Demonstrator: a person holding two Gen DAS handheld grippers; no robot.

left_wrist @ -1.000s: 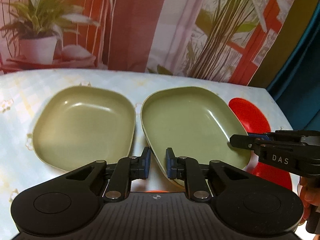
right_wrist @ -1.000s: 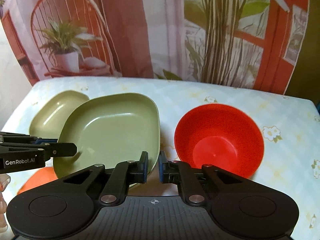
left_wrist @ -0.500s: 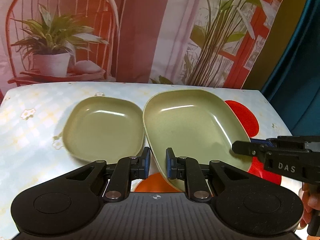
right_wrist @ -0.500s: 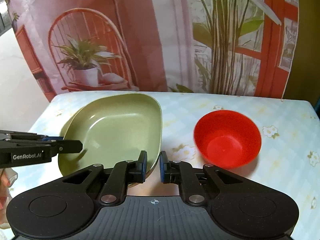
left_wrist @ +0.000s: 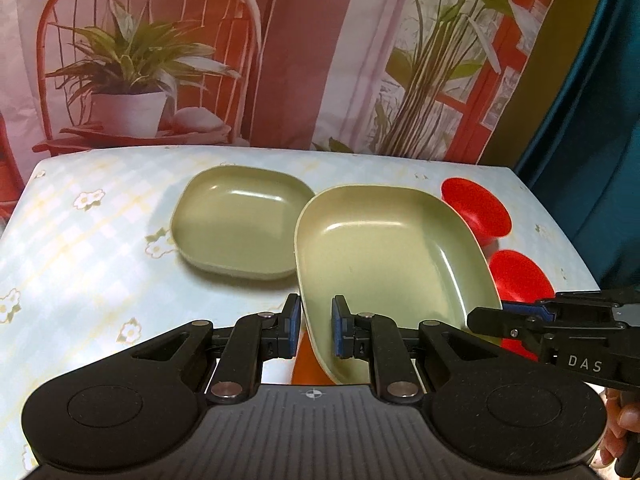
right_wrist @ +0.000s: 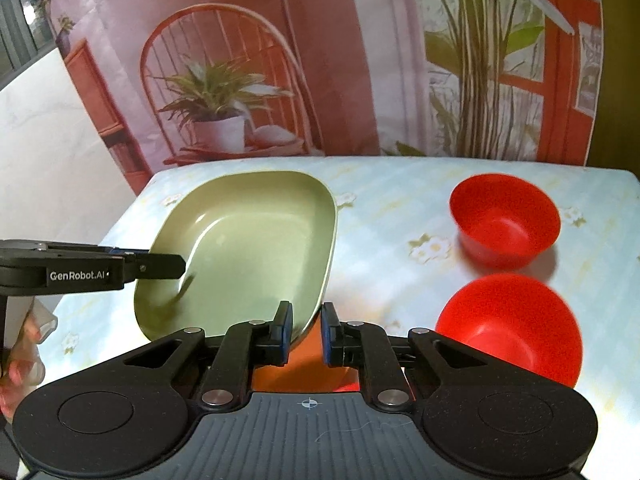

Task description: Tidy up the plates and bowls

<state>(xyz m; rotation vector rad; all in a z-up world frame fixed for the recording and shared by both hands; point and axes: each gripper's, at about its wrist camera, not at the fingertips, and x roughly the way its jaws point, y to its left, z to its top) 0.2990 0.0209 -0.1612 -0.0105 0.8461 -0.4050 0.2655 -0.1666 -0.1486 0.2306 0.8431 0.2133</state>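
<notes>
Both grippers hold one large green plate [left_wrist: 384, 248] in the air above the table. My left gripper [left_wrist: 314, 330] is shut on its near left rim; my right gripper [right_wrist: 305, 330] is shut on its near right rim [right_wrist: 316, 304]. The plate also shows in the right wrist view [right_wrist: 248, 248]. A second green plate [left_wrist: 240, 220] lies on the table, left of the held one. Two red bowls stand on the right: a far one [right_wrist: 504, 220] and a near one [right_wrist: 512, 328]. An orange item [right_wrist: 304, 364] lies under the held plate, mostly hidden.
The table has a light blue checked cloth with flowers [left_wrist: 80, 248]. A printed backdrop with a chair and plants [left_wrist: 160, 60] hangs behind it. A dark teal curtain [left_wrist: 592, 120] hangs at the right. The table's edges are close on both sides.
Both grippers have risen and pulled back, lifting the large green plate off the table. The second green plate and both red bowls now show farther below.
</notes>
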